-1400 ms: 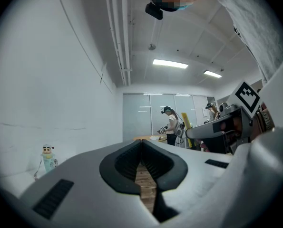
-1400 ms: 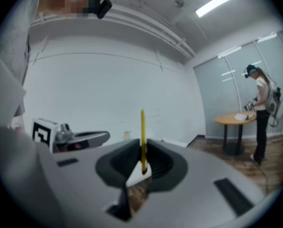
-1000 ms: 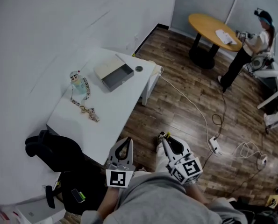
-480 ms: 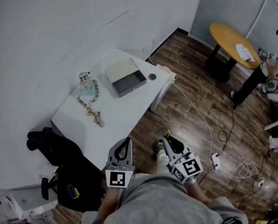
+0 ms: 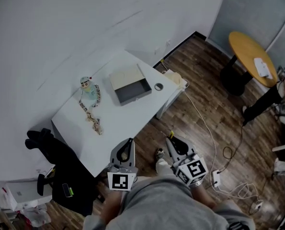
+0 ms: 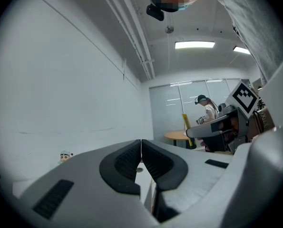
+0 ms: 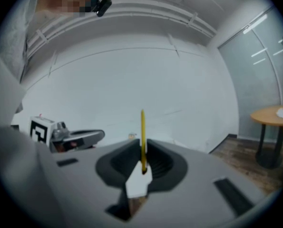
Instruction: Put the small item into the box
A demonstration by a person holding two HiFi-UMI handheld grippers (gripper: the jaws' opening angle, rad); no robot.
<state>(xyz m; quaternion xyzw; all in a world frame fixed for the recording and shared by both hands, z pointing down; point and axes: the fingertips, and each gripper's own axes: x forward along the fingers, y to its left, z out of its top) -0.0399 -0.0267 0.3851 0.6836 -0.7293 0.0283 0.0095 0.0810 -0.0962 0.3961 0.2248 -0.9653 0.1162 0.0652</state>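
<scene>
On the white table [image 5: 118,123] lies an open grey box [image 5: 132,91] with its beige lid [image 5: 123,77] beside it. A small dark round item [image 5: 159,86] rests to the right of the box. Both grippers are held close to my body, off the table's near edge. My left gripper [image 5: 124,151] is shut with nothing in it; its pads [image 6: 131,158] touch. My right gripper [image 5: 174,144] is shut on a thin yellow stick [image 7: 142,137] that stands upright between the pads.
A cartoon figure toy [image 5: 87,87] and a patterned toy snake [image 5: 91,115] lie at the table's left. A black chair [image 5: 56,152] stands by the left corner. Cables and a power strip [image 5: 215,177] cross the wooden floor. A person [image 5: 271,97] stands near a round orange table [image 5: 250,49].
The view has swung, so the table sits further right and lower in the frame and the far person has slid to the right edge. Both grippers keep their place by my body.
</scene>
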